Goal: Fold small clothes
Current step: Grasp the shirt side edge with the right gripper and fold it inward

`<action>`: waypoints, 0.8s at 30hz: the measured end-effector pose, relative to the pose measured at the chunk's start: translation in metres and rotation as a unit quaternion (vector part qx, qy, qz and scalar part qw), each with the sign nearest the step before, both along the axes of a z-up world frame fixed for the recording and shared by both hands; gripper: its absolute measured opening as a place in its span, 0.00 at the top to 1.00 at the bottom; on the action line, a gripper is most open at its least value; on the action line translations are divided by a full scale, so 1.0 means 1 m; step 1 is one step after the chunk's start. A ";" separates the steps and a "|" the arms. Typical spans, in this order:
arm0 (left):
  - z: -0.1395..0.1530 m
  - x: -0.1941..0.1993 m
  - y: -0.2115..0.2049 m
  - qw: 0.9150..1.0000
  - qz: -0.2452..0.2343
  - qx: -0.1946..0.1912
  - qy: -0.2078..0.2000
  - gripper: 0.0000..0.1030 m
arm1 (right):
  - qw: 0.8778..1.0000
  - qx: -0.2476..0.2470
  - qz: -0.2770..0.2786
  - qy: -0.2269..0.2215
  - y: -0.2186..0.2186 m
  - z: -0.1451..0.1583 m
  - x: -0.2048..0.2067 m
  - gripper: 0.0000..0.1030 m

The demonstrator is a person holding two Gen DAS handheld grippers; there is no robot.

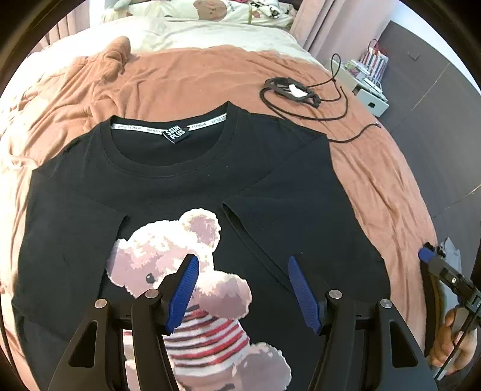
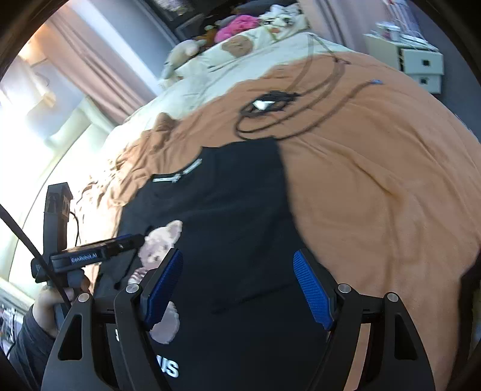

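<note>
A black T-shirt [image 1: 180, 180] with a teddy bear print [image 1: 168, 246] lies face up on the orange-brown blanket [image 1: 180, 81], collar away from me. Its right sleeve [image 1: 285, 216] and left sleeve [image 1: 75, 228] are folded inward over the front. My left gripper [image 1: 240, 261] hovers open over the bear print, nothing between its blue pads. My right gripper [image 2: 237, 255] hangs open over the shirt's [image 2: 234, 210] right half, also with nothing in it. The left wrist view catches the right gripper's blue tip [image 1: 427, 255] at the far right, past the shirt's edge. The right wrist view is blurred.
A black cable coiled around a dark frame [image 1: 291, 90] lies on the blanket beyond the collar. Pillows and plush toys [image 1: 210, 12] fill the head of the bed. A white drawer unit [image 1: 369, 96] stands on the dark floor [image 1: 436, 135] beside the bed's right edge.
</note>
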State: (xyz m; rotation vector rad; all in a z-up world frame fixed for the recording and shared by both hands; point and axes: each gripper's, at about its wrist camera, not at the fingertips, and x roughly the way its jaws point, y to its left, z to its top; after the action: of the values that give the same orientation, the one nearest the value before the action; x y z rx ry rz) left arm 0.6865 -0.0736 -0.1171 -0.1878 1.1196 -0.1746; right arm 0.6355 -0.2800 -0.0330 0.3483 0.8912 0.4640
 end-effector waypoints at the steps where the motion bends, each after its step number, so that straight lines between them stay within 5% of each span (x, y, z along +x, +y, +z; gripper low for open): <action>1: -0.002 0.002 0.000 1.000 0.002 0.001 0.000 0.38 | 1.000 0.003 -0.004 0.005 -0.003 -0.004 0.001 0.27; 8: -0.009 0.021 0.012 0.999 0.022 -0.022 -0.037 0.38 | 0.999 0.004 -0.035 0.026 -0.010 -0.036 0.006 0.28; 10: -0.010 0.026 0.018 0.998 0.035 -0.029 -0.048 0.38 | 0.999 0.000 -0.034 0.032 -0.007 -0.043 0.005 0.35; 20: -0.049 0.058 0.011 0.999 0.033 -0.037 -0.021 0.39 | 0.998 -0.001 -0.045 0.047 -0.011 -0.069 0.028 0.52; 24: -0.063 0.063 0.007 0.998 0.031 -0.055 -0.005 0.53 | 0.998 -0.011 -0.043 0.045 -0.007 -0.071 0.036 0.53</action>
State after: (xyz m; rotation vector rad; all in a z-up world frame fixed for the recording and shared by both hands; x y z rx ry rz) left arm 0.7497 -0.0668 -0.1801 -0.3184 1.0943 -0.1810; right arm 0.6714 -0.2866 -0.1043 0.3890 0.9638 0.3608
